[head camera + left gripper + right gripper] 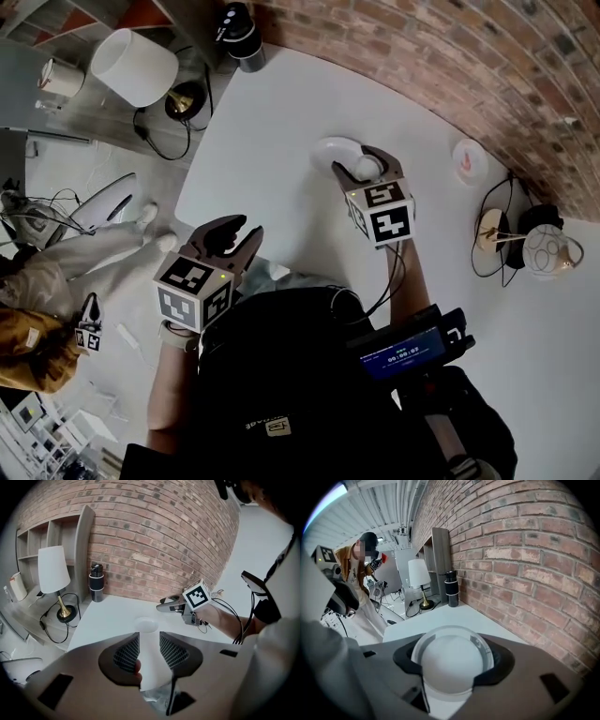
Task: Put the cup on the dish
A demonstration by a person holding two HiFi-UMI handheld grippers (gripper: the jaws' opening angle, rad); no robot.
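The white cup (452, 667) is clasped between the jaws of the right gripper (356, 161), close to the white dish (146, 624) on the surface (281, 141). By my judgement, setting it down and releasing it remain. Only the left gripper view shows the dish bare. The left gripper (149, 637) is parted and empty.

Worktop (281, 122): white, centre frame, bordered by brick wall (450, 66) at upper right.
Right tool (361, 164): centre, jaws clasping white cup (336, 148).
Left tool (248, 227): lower left, jaws apart, nothing between.
Dish (469, 161): white, upper right, apart from cup.
Lamp (136, 66), flask (239, 33): upper left.
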